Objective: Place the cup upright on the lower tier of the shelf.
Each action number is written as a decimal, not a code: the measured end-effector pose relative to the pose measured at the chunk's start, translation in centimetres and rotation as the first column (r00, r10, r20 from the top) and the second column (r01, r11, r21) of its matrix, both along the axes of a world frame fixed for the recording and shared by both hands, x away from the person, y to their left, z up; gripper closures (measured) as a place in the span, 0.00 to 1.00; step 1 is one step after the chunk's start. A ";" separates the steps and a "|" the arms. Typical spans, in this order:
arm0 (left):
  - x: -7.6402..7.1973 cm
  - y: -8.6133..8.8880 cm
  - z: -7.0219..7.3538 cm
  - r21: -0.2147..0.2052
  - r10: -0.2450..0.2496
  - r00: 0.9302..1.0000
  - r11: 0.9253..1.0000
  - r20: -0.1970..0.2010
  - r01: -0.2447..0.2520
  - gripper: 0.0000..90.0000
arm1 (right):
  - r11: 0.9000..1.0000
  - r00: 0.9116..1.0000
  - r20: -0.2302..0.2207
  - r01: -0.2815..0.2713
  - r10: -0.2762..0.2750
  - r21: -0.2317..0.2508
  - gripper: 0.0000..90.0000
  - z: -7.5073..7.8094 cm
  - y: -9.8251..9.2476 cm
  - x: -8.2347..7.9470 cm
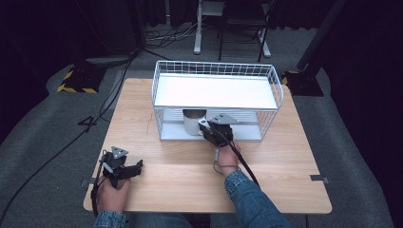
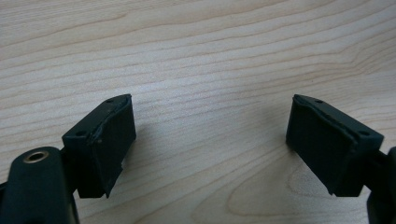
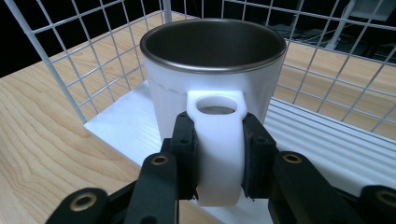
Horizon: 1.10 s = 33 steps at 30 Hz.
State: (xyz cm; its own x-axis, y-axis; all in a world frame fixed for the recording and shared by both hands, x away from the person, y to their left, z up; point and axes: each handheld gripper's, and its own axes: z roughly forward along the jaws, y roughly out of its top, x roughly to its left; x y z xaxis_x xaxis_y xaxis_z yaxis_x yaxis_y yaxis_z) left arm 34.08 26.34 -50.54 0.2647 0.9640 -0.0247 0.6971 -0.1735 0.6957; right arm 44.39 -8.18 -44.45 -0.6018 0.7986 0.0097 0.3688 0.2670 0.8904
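Note:
A white mug [image 3: 210, 88] with a dark metal-grey inside stands upright at the front left of the lower shelf of a white wire rack [image 1: 216, 76]. In the high view the mug [image 1: 192, 122] shows under the rack's upper shelf. My right gripper [image 3: 218, 163] is shut on the mug's white handle [image 3: 219, 154], one black pad on each side. In the high view the right gripper [image 1: 209, 129] reaches into the rack from the front. My left gripper [image 2: 210, 140] stands open over bare wood with nothing between its jaws. It rests near the table's front left corner, left gripper [image 1: 124, 167].
The wooden table [image 1: 157, 156] carries the two-tier wire rack at its back middle. The rack's wire walls [image 3: 84, 60] close in around the mug on the left and behind. Cables and a stand's legs [image 1: 197, 45] lie on the grey floor beyond the table.

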 end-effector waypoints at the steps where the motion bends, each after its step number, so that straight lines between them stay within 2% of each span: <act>1: 0.0 0.0 0.0 -0.004 0.002 1.000 1.000 -0.003 -0.002 0.18 | 1.000 1.000 0.002 -0.001 0.001 -0.003 0.79 0.0 0.0 0.0; 5: 0.0 0.0 0.0 0.000 0.000 1.000 1.000 0.000 0.000 0.18 | 1.000 1.000 0.005 -0.005 0.005 -0.015 0.79 -0.1 0.0 -0.1; 14: 0.0 0.0 0.0 -0.004 0.001 1.000 1.000 -0.003 -0.001 0.18 | 0.999 1.000 -0.031 -0.005 0.004 -0.033 0.75 -0.4 -0.2 -0.2; 17: 0.0 0.0 0.0 0.000 0.000 1.000 1.000 0.000 0.000 0.18 | 1.000 0.999 -0.032 -0.009 0.009 -0.012 0.70 -0.5 -0.2 -0.3; 25: 0.0 0.0 0.0 0.000 0.000 1.000 1.000 0.000 0.000 0.18 | 1.000 0.999 -0.036 -0.026 0.026 0.000 0.57 -0.1 -0.2 -0.7; 29: 0.0 0.0 0.0 0.000 -0.001 1.000 1.000 0.000 0.001 0.18 | 0.999 0.999 -0.044 -0.030 0.030 0.011 0.55 0.4 -0.6 -0.9; 33: 0.0 0.0 0.0 -0.005 0.002 1.000 1.000 -0.002 -0.002 0.18 | 0.999 0.999 -0.027 -0.041 0.041 0.015 0.54 1.1 -1.3 -1.4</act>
